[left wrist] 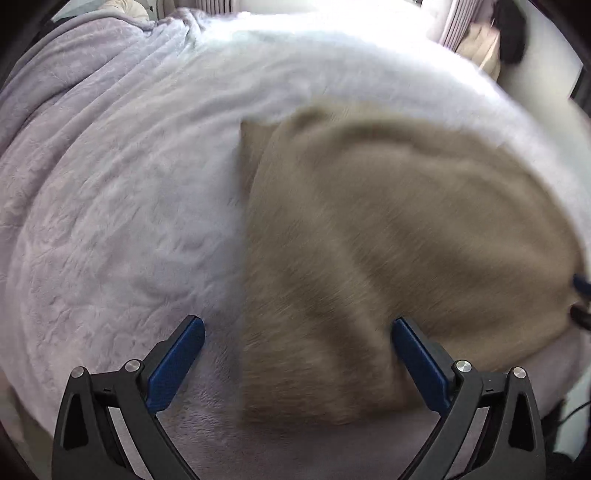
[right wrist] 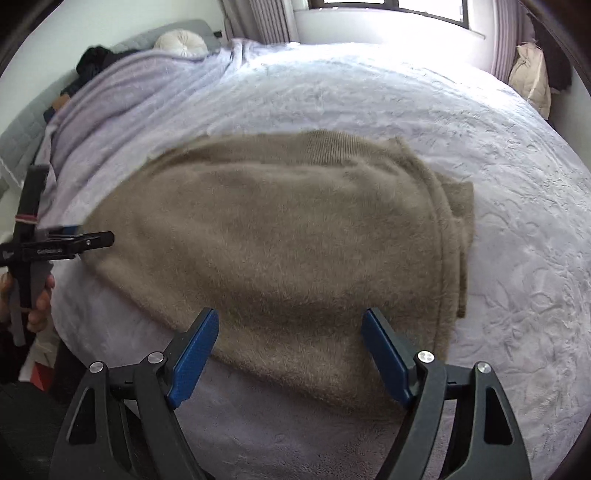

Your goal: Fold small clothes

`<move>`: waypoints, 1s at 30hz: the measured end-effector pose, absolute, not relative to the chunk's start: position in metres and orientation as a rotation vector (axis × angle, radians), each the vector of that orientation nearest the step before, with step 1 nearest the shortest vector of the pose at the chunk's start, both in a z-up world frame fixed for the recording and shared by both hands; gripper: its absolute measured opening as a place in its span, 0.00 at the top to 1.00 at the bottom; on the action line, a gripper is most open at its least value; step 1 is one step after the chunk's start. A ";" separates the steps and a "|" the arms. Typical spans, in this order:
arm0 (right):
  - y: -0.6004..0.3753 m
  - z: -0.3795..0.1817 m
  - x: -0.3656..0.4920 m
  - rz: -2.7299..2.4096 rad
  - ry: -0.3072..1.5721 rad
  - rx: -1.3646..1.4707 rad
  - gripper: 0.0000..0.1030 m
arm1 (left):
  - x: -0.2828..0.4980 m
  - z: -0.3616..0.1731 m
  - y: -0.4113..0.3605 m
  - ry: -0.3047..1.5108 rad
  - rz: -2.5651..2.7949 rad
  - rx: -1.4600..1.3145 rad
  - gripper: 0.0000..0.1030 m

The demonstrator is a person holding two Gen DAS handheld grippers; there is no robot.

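A tan fuzzy knit sweater lies flat on the bed, partly folded, with layered edges on its right side. It is blurred in the left wrist view. My left gripper is open and empty above the sweater's near left edge; it also shows from the side in the right wrist view at the sweater's left end. My right gripper is open and empty over the sweater's near edge. Its tips show at the far right of the left wrist view.
A pale lavender fleece blanket covers the bed. A bunched blanket, a round cream cushion and dark clothes lie at the back left. A window and a beige bag stand beyond.
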State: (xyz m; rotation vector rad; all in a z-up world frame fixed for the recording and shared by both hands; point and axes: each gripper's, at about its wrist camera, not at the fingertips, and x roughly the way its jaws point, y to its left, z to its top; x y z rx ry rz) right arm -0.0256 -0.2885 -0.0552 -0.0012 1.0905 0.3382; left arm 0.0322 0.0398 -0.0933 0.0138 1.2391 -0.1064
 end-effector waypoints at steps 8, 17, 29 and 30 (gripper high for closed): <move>-0.300 -0.045 -0.036 0.317 1.072 0.001 0.19 | 0.039 -0.074 0.083 1.209 -0.173 -0.221 0.01; -0.271 -0.030 -0.012 0.329 1.012 -0.026 0.19 | 0.101 -0.099 0.058 1.270 -0.254 -0.308 0.01; -0.228 -0.040 0.058 0.291 1.053 -0.053 0.19 | 0.122 -0.110 0.038 1.281 -0.290 -0.292 0.04; -0.221 -0.043 0.067 0.280 1.054 -0.060 0.19 | 0.120 -0.108 0.035 1.270 -0.276 -0.265 0.17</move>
